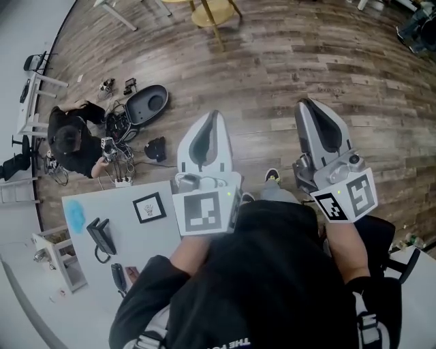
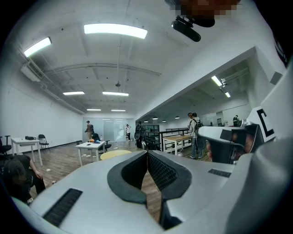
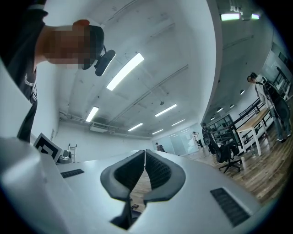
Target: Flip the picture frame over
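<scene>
The picture frame (image 1: 149, 207), black with a white mat, lies flat on the white table (image 1: 139, 249) at the lower left of the head view. Both grippers are held out over the wooden floor, away from the table and the frame. My left gripper (image 1: 212, 114) is shut with nothing between its jaws; in the left gripper view (image 2: 147, 153) the pads meet at the tip. To its right, my right gripper (image 1: 304, 103) is shut too and holds nothing, with its pads together in the right gripper view (image 3: 145, 151). Neither gripper view shows the frame.
On the table lie a blue object (image 1: 75, 217), a black handset (image 1: 101, 237) and another black object (image 1: 118, 276). A person (image 1: 71, 143) sits on the floor beyond the table among cables, beside an open grey case (image 1: 146, 105). A yellow stool (image 1: 211, 13) stands farther off.
</scene>
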### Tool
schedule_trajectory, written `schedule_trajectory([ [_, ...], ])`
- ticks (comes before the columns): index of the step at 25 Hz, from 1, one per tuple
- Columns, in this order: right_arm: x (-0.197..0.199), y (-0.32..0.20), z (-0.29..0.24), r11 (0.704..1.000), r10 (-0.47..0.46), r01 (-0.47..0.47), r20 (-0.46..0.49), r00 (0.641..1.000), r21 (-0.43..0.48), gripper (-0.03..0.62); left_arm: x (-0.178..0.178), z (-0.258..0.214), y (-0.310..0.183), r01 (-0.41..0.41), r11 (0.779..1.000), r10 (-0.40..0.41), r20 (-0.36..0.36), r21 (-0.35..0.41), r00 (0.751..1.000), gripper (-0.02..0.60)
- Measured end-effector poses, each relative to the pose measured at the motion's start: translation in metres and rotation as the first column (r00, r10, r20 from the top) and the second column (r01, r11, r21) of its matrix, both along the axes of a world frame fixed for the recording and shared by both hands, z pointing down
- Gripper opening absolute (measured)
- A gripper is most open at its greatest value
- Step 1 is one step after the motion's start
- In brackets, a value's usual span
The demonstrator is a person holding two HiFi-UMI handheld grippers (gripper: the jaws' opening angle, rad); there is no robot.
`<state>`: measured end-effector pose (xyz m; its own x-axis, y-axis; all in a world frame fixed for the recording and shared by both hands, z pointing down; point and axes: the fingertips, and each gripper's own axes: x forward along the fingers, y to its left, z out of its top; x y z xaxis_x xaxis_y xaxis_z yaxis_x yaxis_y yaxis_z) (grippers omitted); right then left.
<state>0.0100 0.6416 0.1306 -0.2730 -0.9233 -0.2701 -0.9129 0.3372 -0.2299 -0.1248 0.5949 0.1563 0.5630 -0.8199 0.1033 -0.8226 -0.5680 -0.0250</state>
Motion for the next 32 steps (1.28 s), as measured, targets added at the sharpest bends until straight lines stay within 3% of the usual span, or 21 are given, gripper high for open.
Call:
schedule_trajectory([
  [6, 0.037, -0.026, 0.010, 1.000, -0.020, 0.020, 0.044, 0.999, -0.007, 0.021, 0.033, 0.002, -0.025, 0.009, 1.000, -0.009, 0.036, -0.002, 0.999, 0.023],
  [11, 0.052, -0.045, 0.014, 1.000, -0.020, 0.021, 0.065, 0.998, -0.020, 0.021, 0.049, 0.000, -0.039, 0.002, 1.000, -0.003, 0.071, 0.019, 0.997, 0.023],
  [15, 0.057, -0.060, 0.020, 1.000, -0.011, 0.013, 0.073, 0.997, -0.026, 0.021, 0.053, 0.006, -0.056, -0.005, 1.000, 0.006, 0.063, -0.006, 0.998, 0.023],
  [25, 0.038, -0.125, 0.020, 0.998, 0.022, -0.022, 0.002, 1.000, -0.057, 0.021, 0.035, 0.008, -0.125, -0.025, 1.000, 0.025, 0.032, 0.001, 0.999, 0.023],
  [32, 0.004, -0.195, 0.021, 0.995, 0.033, -0.041, -0.087, 0.996, -0.092, 0.021, -0.005, 0.010, -0.187, -0.013, 1.000, 0.013, -0.007, 0.002, 1.000, 0.023],
])
